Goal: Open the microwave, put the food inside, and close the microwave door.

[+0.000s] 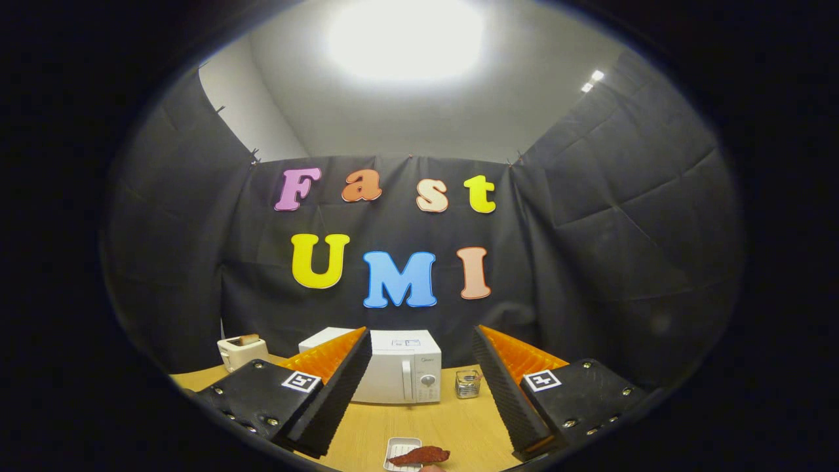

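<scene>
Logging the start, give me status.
Claw open, holding nothing. Microwave shut, beyond the fingers. Food on small tray, between the fingers. Small jar beside microwave, not blocking.

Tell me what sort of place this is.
Likely a staged kitchen booth: a white microwave, a toaster and a small tray of food on a wooden table, with black cloth walls. The gripper is open.
</scene>
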{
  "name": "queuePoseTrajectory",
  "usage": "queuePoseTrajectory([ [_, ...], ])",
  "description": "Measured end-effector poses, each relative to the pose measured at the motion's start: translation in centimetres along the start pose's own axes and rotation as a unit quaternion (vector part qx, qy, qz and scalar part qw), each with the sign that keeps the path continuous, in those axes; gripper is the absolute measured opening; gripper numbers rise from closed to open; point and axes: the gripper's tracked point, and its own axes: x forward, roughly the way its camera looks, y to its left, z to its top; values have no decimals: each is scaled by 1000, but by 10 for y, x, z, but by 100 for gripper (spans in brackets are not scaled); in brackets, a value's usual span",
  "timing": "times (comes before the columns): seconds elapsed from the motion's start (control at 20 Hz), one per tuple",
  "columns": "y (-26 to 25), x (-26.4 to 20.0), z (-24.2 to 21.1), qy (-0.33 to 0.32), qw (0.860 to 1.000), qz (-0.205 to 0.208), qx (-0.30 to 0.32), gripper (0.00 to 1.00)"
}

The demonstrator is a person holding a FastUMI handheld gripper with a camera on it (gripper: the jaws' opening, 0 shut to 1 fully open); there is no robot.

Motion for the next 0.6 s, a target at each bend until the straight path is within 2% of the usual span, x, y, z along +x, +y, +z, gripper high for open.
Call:
queuePoseTrajectory([
  [0.6, -8, 43, -8, 11, 1000, 2, -12, 97],
])
